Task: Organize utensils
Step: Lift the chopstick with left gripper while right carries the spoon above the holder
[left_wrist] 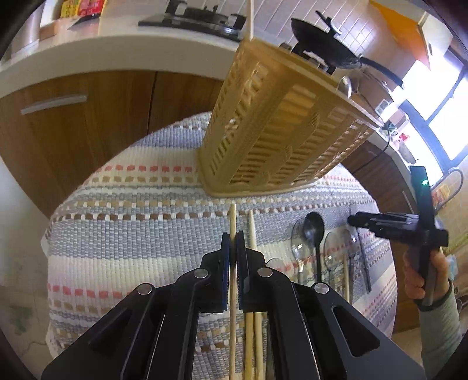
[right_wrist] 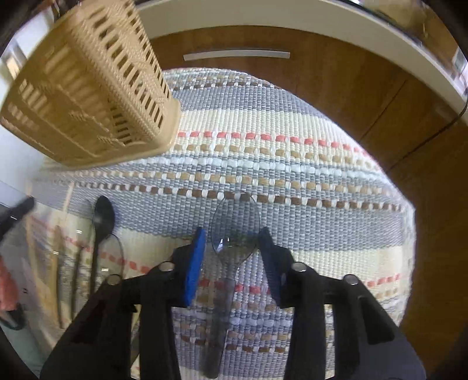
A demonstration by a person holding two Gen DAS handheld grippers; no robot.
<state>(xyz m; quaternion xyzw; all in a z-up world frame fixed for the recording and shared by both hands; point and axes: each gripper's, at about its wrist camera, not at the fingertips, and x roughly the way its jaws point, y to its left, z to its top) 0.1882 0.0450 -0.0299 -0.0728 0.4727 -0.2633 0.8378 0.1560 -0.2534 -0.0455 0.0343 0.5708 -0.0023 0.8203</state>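
A beige slotted utensil basket stands on a striped woven mat; it also shows in the right wrist view. My left gripper is shut on a wooden chopstick, with two more chopsticks lying beside it. A black spoon and clear plastic spoons lie to the right. My right gripper is open, its fingers either side of a clear spoon lying on the mat. The black spoon lies to its left.
Wooden cabinets under a white countertop stand behind the mat. A gas hob and a black pan are on the counter. One chopstick stands in the basket.
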